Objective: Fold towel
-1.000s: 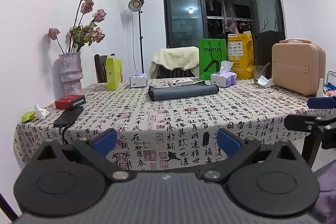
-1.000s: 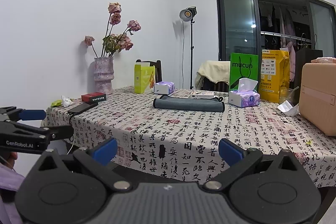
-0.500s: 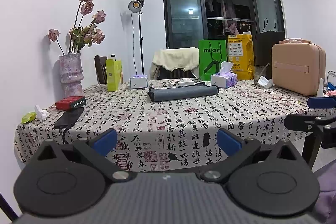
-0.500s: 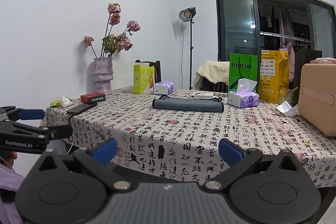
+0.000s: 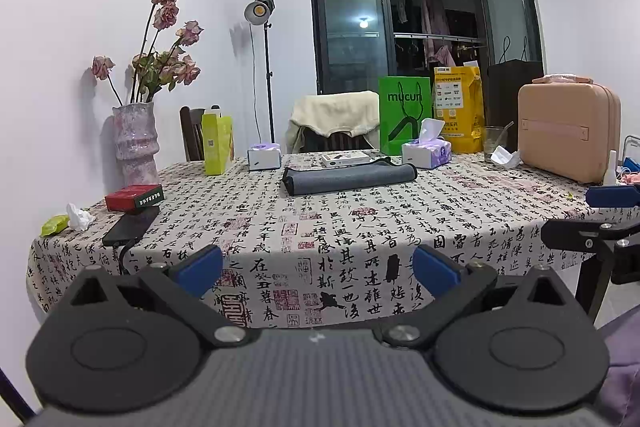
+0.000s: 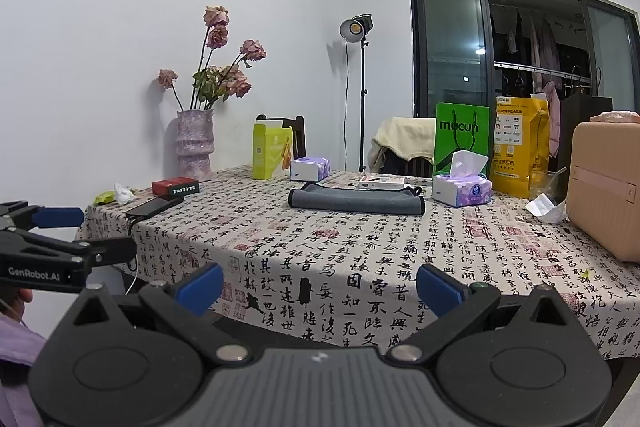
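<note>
Left wrist view: the left gripper (image 5: 316,269) is wide open and holds nothing; the right gripper (image 6: 318,287) is the same. Both are before the near edge of the calligraphy-print tablecloth (image 5: 360,227). Far ahead the grey folded towel (image 5: 348,179) lies flat, long axis left to right. Behind it an open purple tissue box (image 5: 426,151) shows white tissue, and a pink ribbed vase (image 5: 134,143) at far left holds dried roses.

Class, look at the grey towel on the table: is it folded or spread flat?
Folded. The grey towel lies as a long narrow band with rounded, doubled edges; neither gripper touches it.
</note>
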`<state>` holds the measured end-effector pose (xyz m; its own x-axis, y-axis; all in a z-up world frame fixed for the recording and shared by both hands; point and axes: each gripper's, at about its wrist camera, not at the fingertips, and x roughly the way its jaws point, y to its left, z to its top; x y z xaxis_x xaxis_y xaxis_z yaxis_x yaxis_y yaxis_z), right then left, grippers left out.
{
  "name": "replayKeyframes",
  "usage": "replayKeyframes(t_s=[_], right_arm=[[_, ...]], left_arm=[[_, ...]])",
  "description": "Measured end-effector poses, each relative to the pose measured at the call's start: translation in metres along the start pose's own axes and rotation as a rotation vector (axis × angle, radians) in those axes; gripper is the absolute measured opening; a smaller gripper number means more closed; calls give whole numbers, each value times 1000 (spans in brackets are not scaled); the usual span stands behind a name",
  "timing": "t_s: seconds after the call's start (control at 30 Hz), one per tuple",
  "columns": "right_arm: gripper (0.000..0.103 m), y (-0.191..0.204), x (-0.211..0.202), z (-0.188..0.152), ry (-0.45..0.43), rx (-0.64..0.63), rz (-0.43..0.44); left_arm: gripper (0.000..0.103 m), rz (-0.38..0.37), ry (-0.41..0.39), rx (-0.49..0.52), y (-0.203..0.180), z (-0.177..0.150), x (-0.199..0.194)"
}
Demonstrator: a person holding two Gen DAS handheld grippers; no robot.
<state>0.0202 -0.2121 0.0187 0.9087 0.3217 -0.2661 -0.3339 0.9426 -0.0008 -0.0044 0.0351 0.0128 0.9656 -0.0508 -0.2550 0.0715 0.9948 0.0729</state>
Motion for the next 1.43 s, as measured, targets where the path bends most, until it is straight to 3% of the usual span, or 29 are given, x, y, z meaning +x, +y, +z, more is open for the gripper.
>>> replayKeyframes(t_s=[1.43], right_arm=[[103, 0, 1, -2, -18, -12, 2]], left_arm=[[103, 14, -25, -10, 2, 0, 9]])
